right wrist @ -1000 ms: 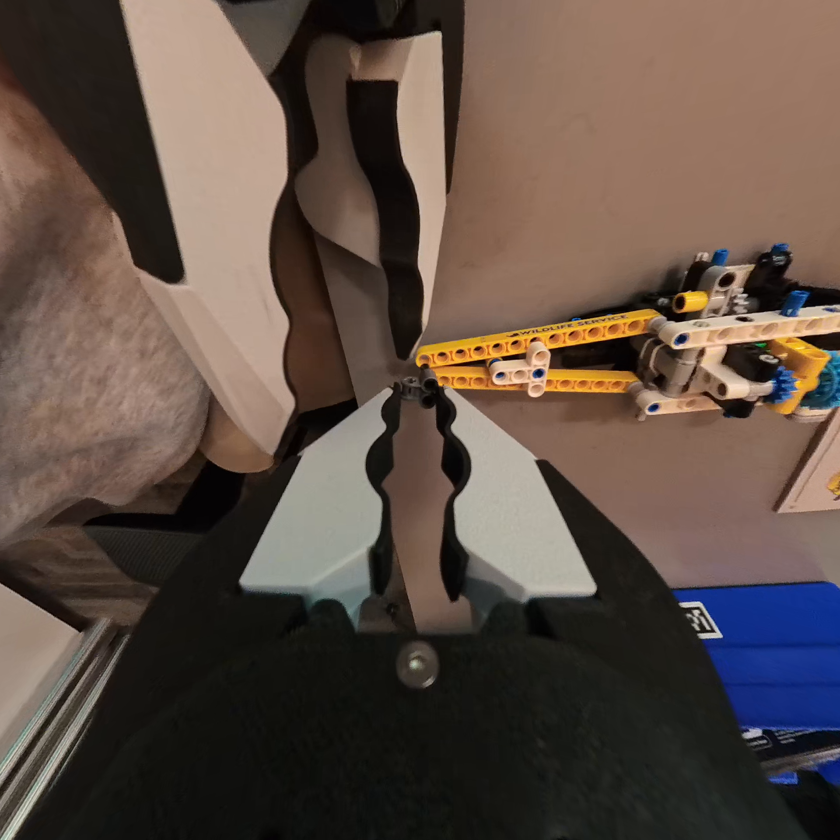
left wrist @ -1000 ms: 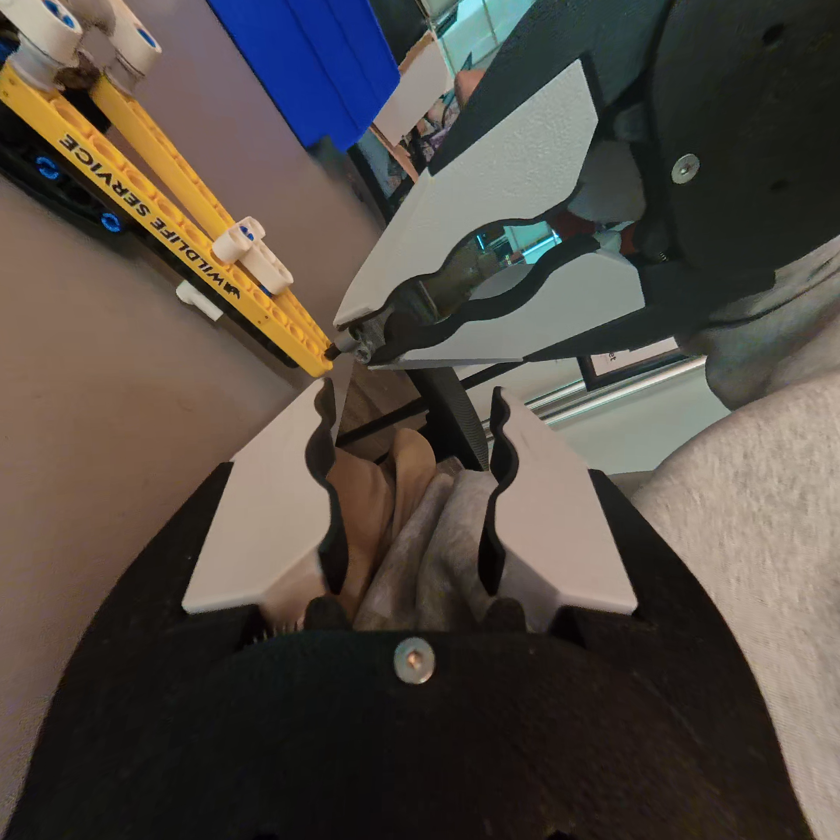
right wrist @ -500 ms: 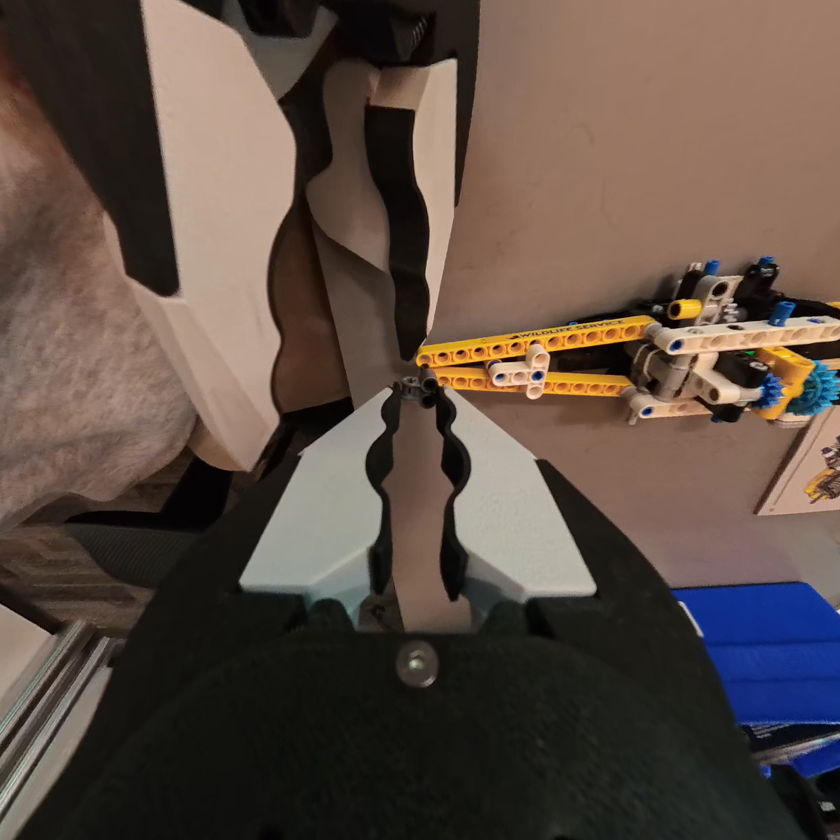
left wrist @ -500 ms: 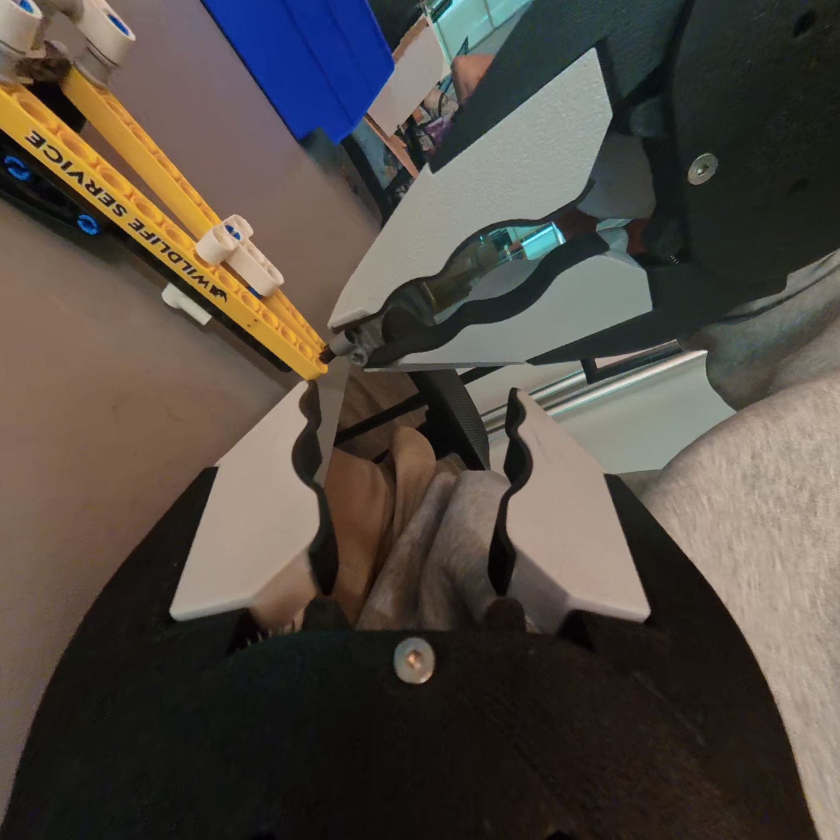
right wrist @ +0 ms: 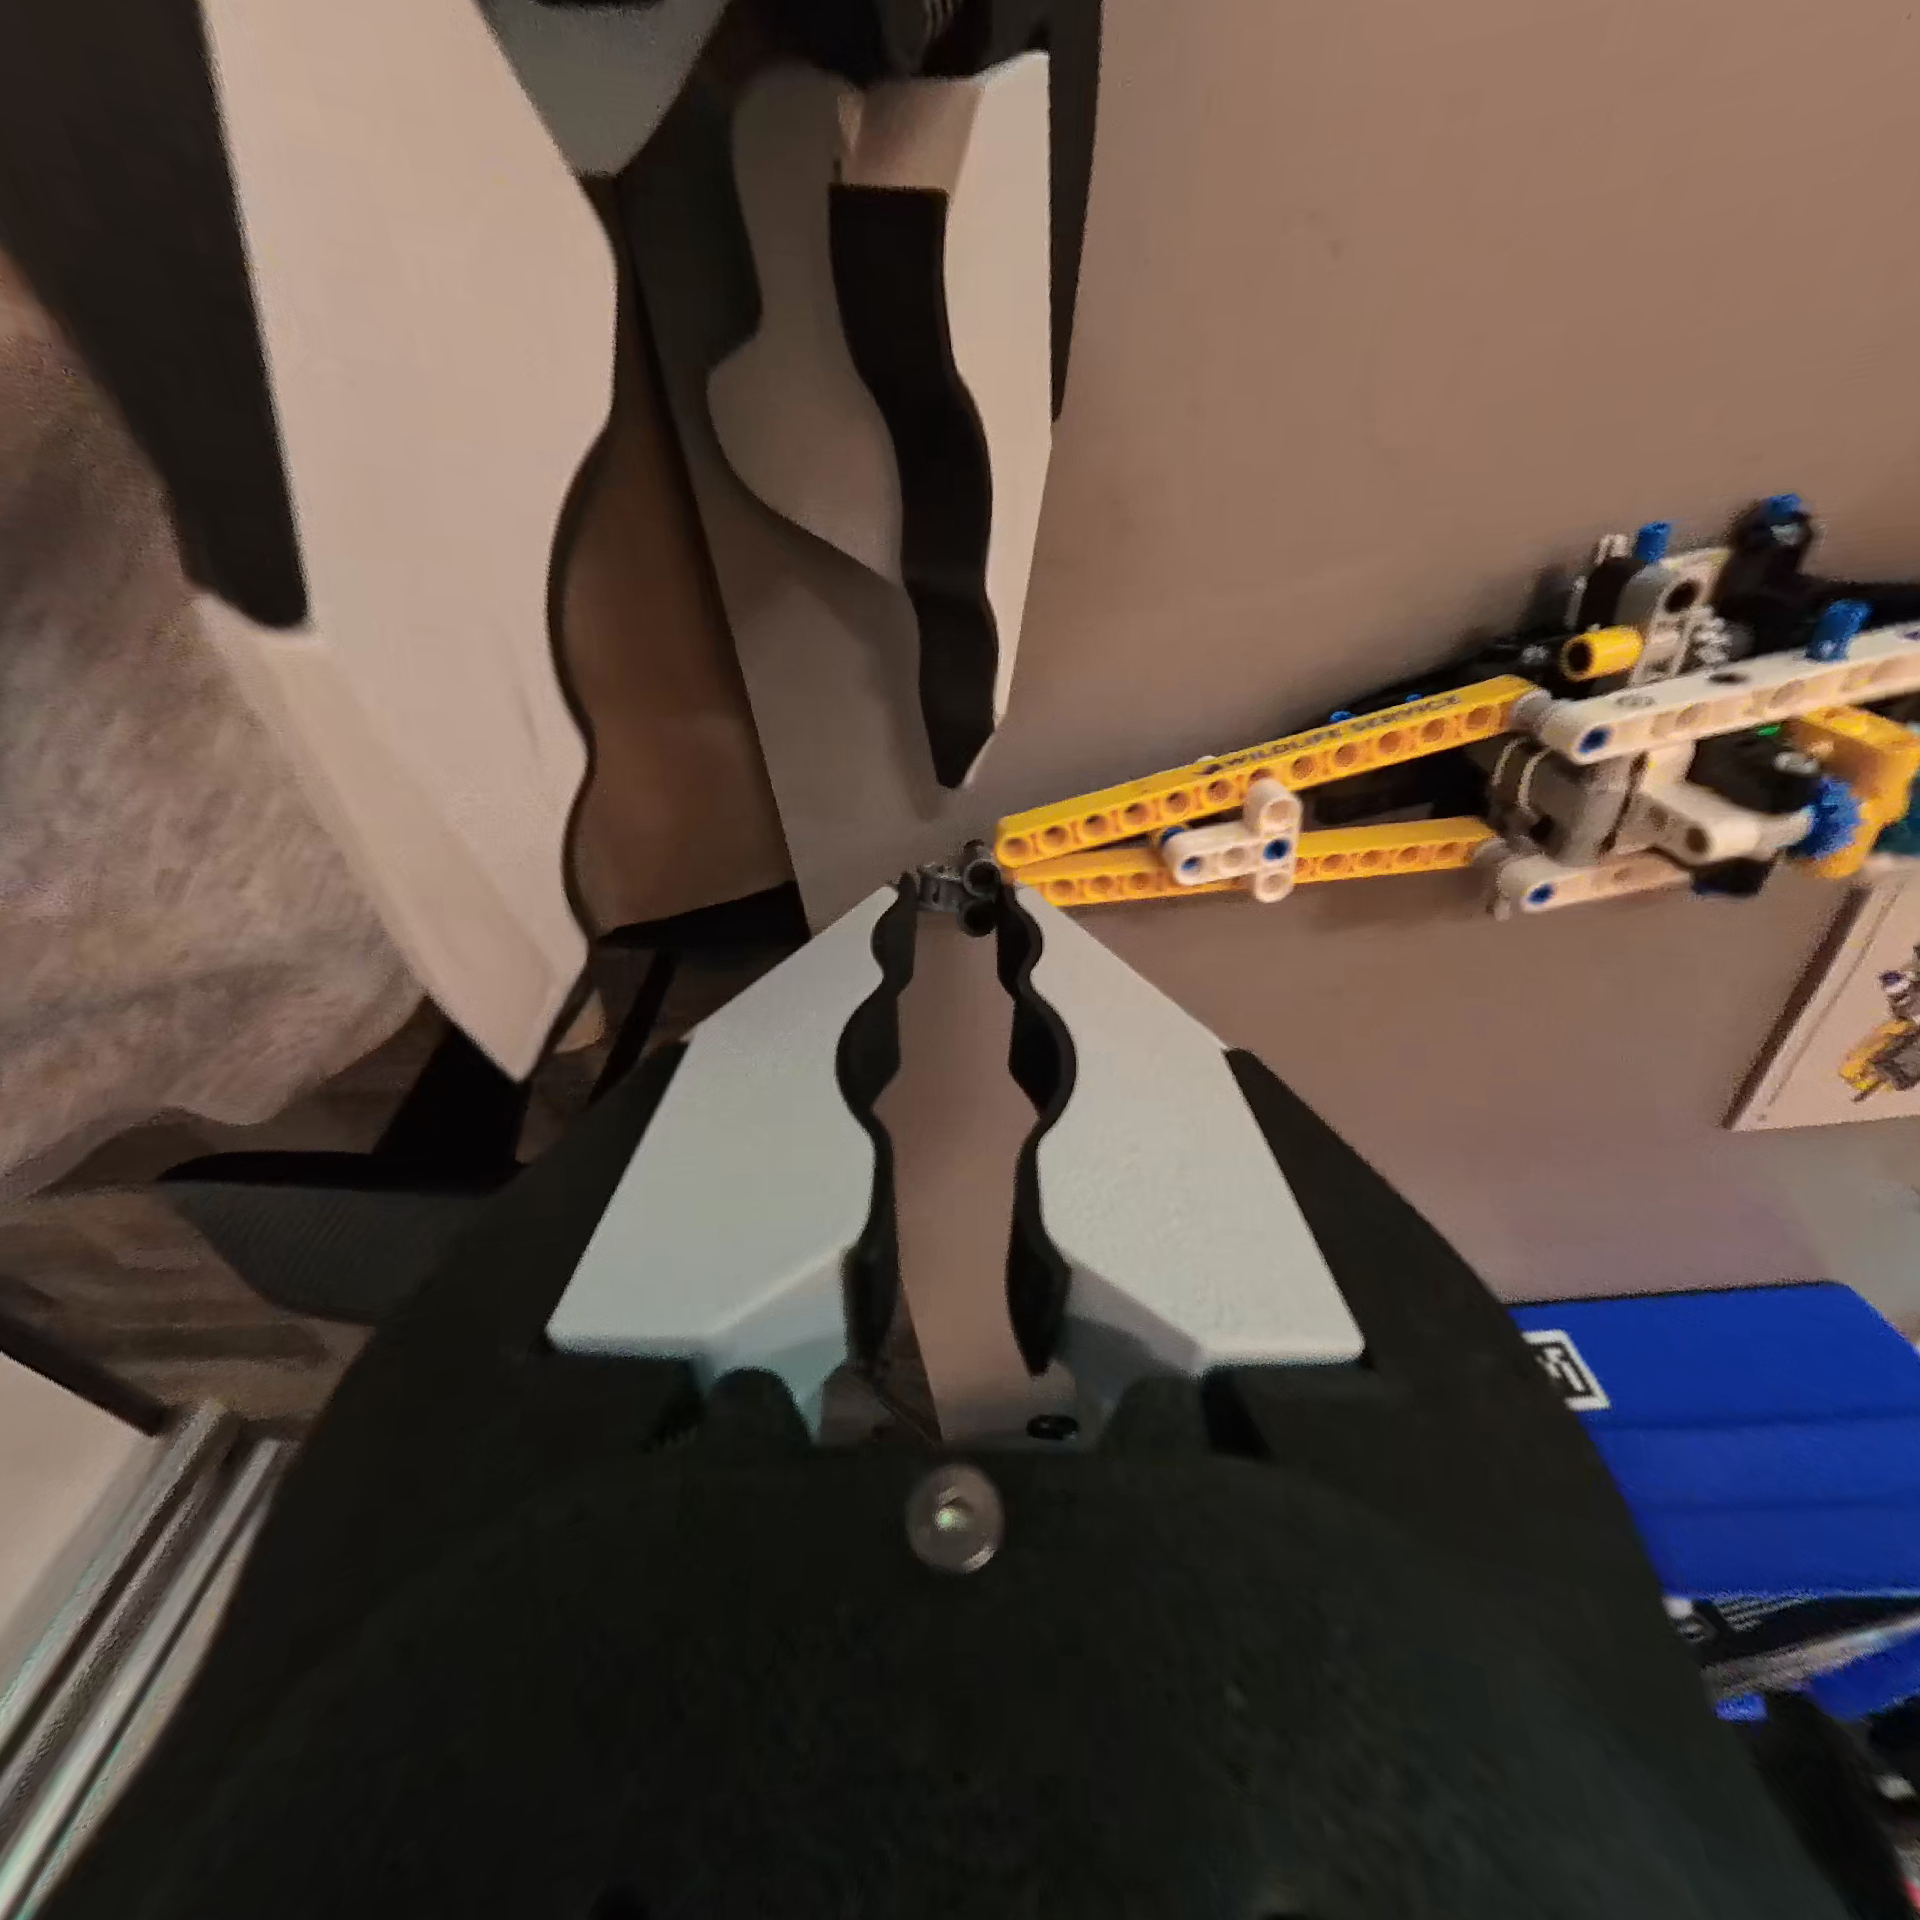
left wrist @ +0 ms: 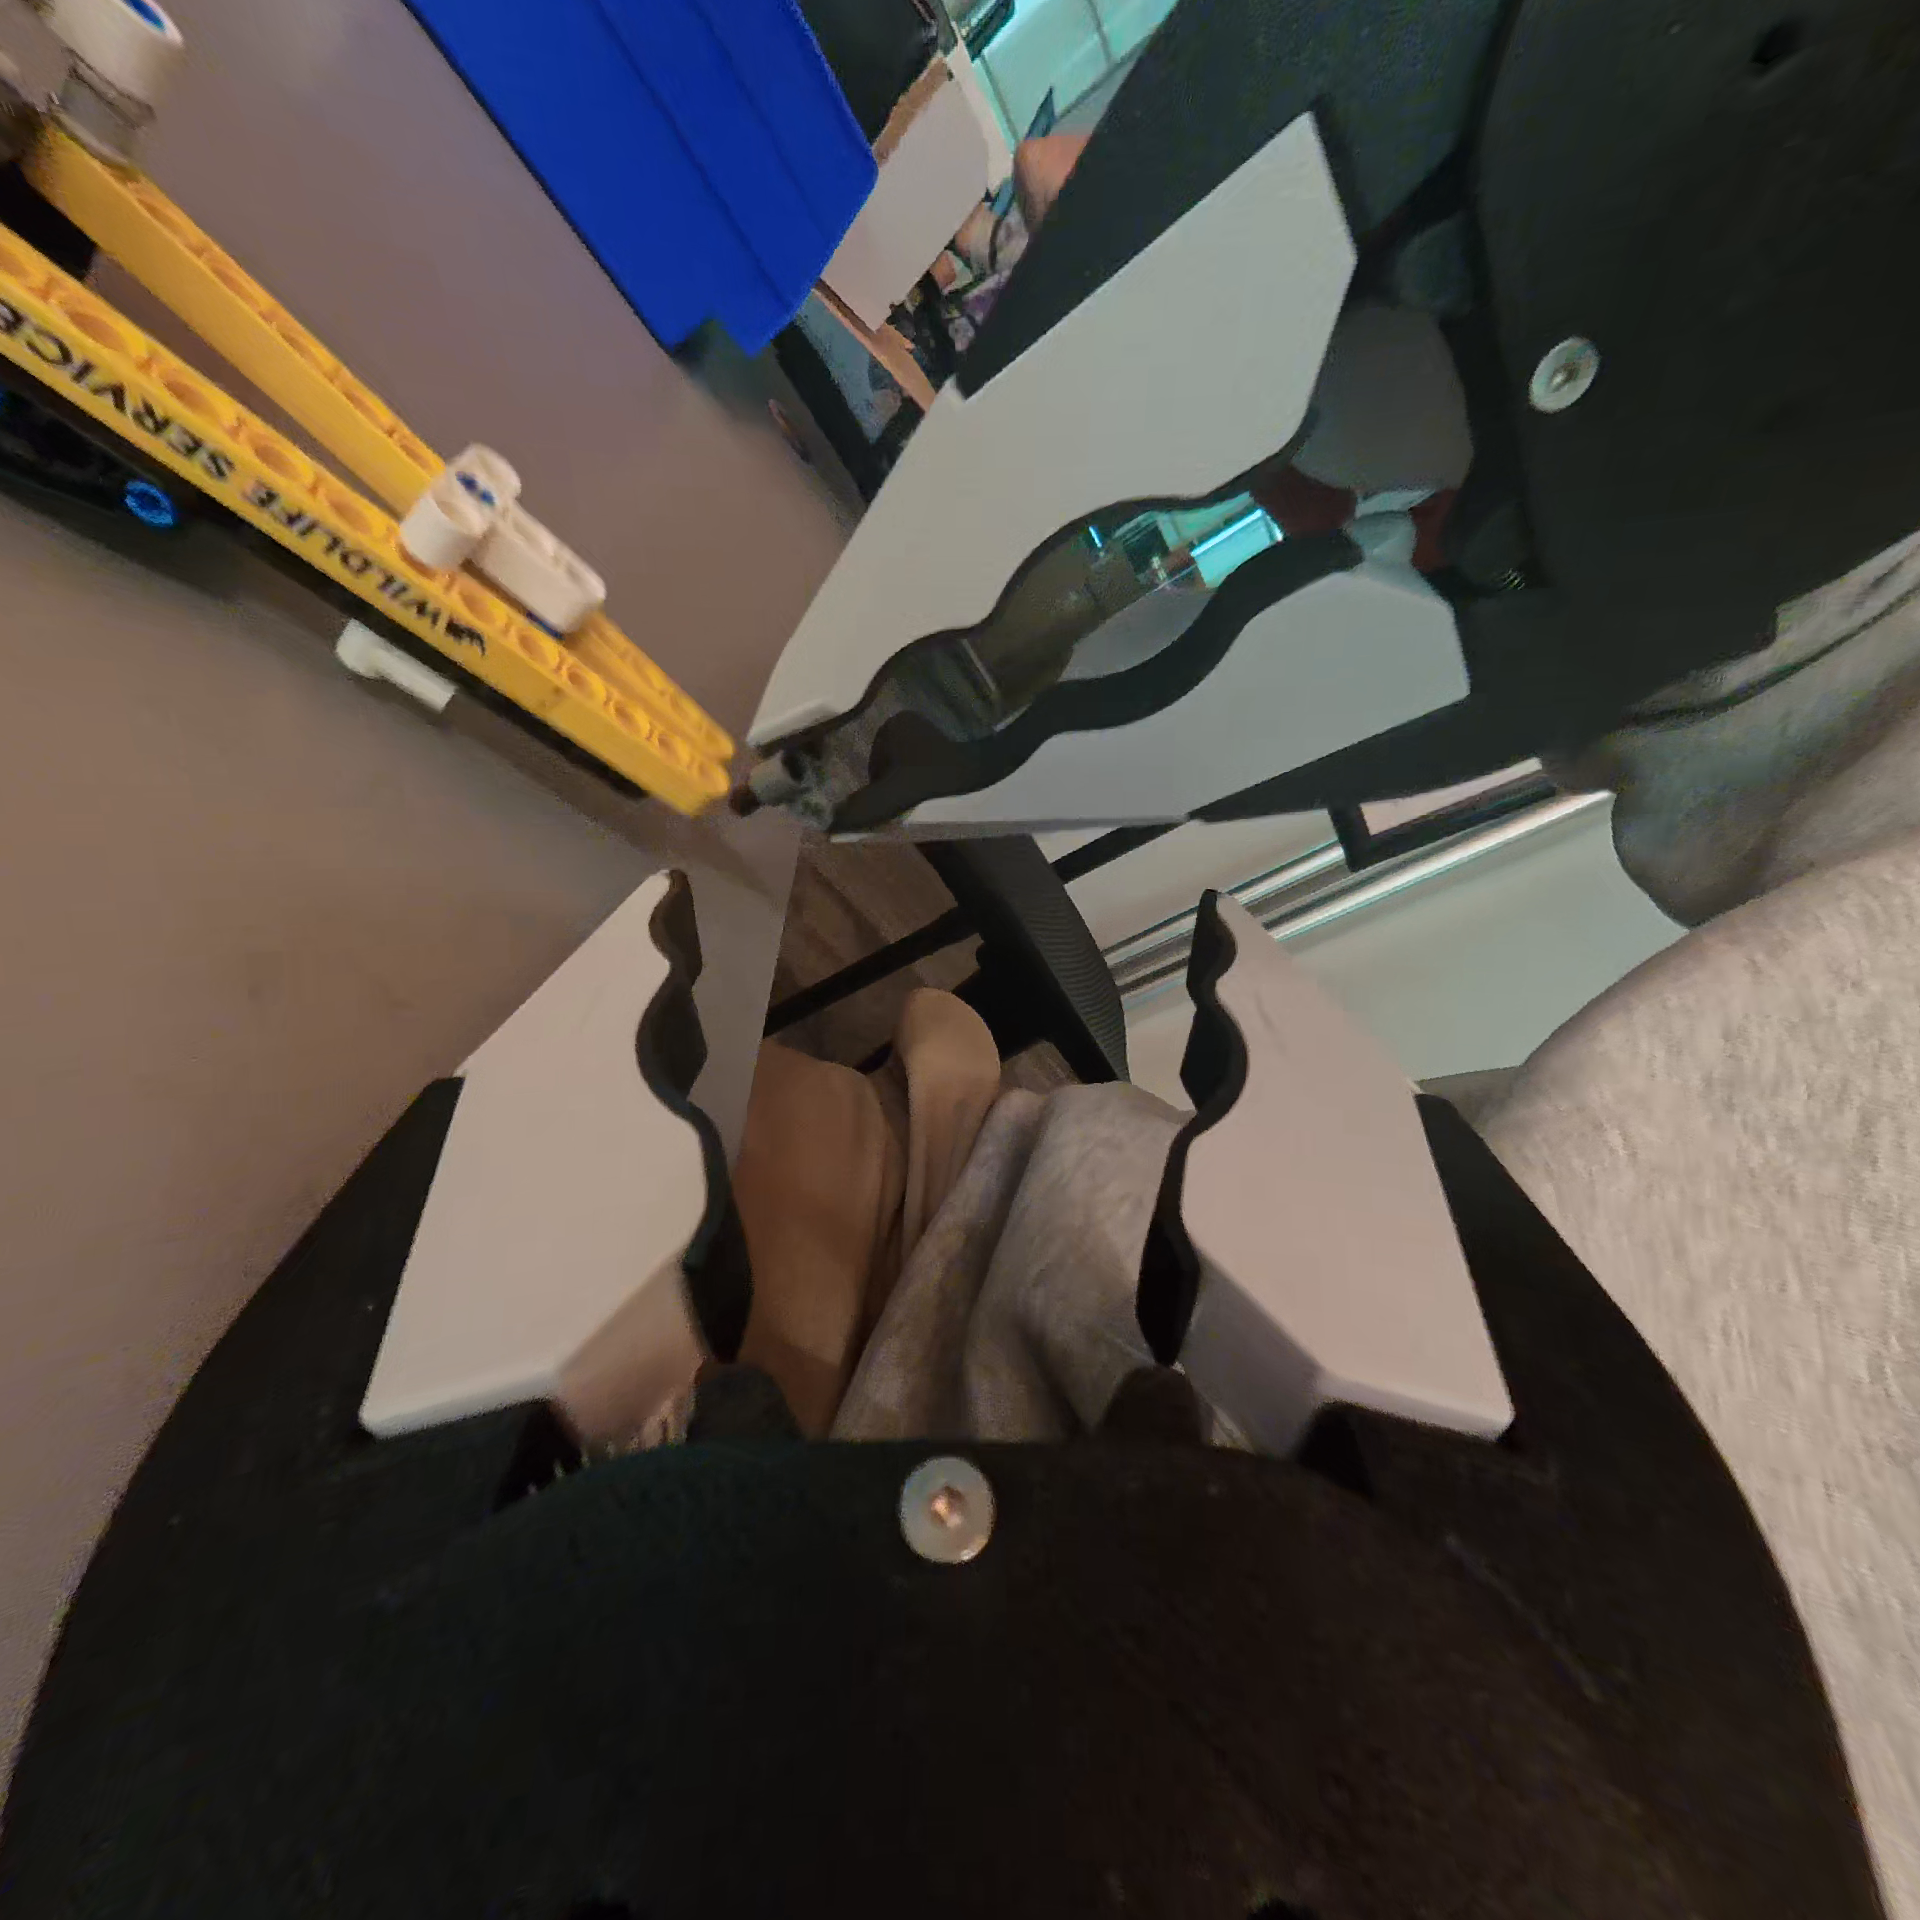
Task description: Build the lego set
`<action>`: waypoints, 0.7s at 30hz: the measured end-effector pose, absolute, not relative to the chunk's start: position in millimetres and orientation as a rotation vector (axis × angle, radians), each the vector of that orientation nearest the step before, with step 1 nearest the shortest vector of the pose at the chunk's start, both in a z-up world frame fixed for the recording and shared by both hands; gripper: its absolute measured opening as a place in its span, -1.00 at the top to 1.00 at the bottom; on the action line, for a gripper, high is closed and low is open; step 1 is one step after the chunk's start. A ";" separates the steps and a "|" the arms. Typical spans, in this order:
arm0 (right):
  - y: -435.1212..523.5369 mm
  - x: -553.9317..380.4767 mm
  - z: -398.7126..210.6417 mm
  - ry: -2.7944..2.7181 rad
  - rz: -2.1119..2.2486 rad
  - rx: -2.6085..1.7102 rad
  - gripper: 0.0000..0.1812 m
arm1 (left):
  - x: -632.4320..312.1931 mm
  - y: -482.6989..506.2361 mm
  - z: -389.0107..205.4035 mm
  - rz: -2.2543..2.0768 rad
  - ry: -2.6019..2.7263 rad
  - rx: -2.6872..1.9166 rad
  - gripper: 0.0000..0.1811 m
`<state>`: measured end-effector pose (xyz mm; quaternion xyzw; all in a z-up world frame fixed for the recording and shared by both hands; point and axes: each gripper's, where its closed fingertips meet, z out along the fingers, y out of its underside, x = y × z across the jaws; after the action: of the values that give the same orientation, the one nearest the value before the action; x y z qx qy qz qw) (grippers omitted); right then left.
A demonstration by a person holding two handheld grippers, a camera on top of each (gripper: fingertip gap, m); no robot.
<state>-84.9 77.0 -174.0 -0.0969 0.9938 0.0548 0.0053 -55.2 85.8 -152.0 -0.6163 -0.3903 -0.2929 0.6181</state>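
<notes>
Two yellow beams (right wrist: 1247, 821) of the lego model, bridged by a white cross connector (right wrist: 1252, 836), lying flat on the tan surface (right wrist: 1455, 312) and running out toward 3 o'clock in the right wrist view, into a cluster of white, grey and blue parts (right wrist: 1662, 769). Right at the beams' free ends, at 9 o'clock from the connector: a small dark grey pin piece (right wrist: 961, 888), pinched between the tips of the right gripper (right wrist: 956, 904), fingers clamped on it near their very ends. Seemingly being lined up with an end hole of a beam; touching or just short of it, cannot tell.

Left gripper (left wrist: 935, 914) with fingers wide apart, holding nothing, one tip just beside the beam ends, possibly ready to brace them. Farther out: blue bin (right wrist: 1714, 1455) at 4 o'clock, a printed instruction sheet (right wrist: 1839, 1018) at 3 o'clock.

Risks, as judged: so shallow a tip grip could let the pin twist or pop free under push; unbraced, the model could slide along the surface instead of taking the pin; slight misalignment could jam the pin against the beam's edge.
</notes>
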 end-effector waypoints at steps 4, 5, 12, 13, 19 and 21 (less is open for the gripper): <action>82.1 -93.4 -159.3 3.154 0.105 -0.229 0.85 | -53.7 80.7 -149.6 -0.685 -0.902 -1.399 0.01; 84.7 -96.2 -157.6 3.167 0.079 -0.187 0.84 | -53.6 78.4 -148.9 -0.671 -0.901 -1.397 0.01; 107.6 -112.2 -181.1 3.194 -0.263 0.211 0.85 | -62.2 62.1 -143.1 -0.516 -0.897 -1.383 0.08; 102.8 -108.0 -182.1 3.168 -0.358 0.251 0.85 | -62.2 62.4 -140.5 -0.489 -0.878 -1.386 0.09; 95.3 -99.9 -180.8 3.222 -0.518 0.178 0.85 | -60.4 80.8 -148.9 -0.313 -0.811 -1.560 0.12; 93.4 -96.9 -181.9 3.191 -0.549 0.157 0.85 | -60.2 85.8 -155.6 -0.324 -0.834 -1.618 0.17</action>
<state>-96.9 93.4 -181.9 0.0484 0.9831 -0.1692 -0.0502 -60.2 85.8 -155.6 -0.6984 -0.3599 -0.1400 0.6025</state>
